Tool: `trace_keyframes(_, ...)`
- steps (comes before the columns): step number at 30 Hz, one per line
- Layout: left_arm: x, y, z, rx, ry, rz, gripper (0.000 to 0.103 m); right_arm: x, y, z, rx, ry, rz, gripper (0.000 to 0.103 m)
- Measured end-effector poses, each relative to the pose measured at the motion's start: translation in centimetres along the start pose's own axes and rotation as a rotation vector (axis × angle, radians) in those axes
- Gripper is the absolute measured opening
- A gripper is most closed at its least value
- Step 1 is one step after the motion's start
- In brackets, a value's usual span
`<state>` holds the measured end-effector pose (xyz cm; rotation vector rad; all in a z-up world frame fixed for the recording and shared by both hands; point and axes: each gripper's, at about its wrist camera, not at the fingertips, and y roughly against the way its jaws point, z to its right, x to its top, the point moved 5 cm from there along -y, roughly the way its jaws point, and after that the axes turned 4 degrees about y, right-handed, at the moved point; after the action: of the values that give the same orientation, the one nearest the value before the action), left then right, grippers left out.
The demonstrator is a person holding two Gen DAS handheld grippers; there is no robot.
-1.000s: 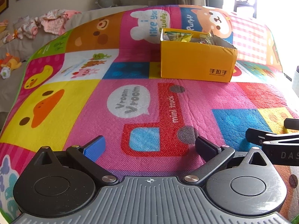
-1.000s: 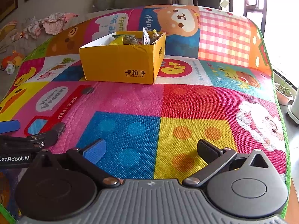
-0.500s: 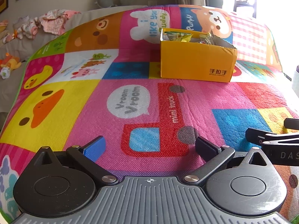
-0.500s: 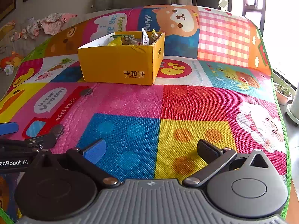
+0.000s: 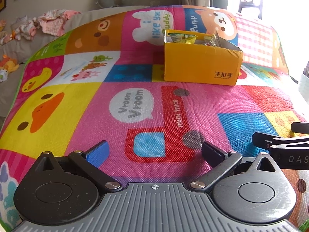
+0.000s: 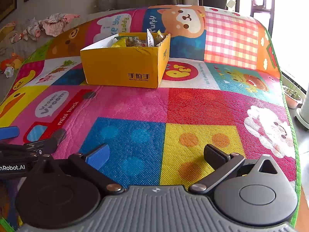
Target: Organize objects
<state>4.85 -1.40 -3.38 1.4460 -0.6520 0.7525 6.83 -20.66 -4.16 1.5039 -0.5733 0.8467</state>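
Colourful cartoon play mat point(image 5: 81, 104), yellow cardboard box point(image 5: 200, 65) on it

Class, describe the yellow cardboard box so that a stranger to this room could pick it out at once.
Start from the bright patchwork play mat that covers the surface. Towards its far end, just below the puppy picture, stands the yellow cardboard box, open-topped and filled with small packets. It is the only raised object on the mat, with dark characters printed on its front.
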Motion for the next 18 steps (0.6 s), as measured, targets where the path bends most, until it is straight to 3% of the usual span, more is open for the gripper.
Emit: trace_keyframes(18,0.02,-0.03,0.01,-0.002,0.000,-0.001,0.103,0.00,0.00,-0.01,0.000,0.000,0.000,0.103)
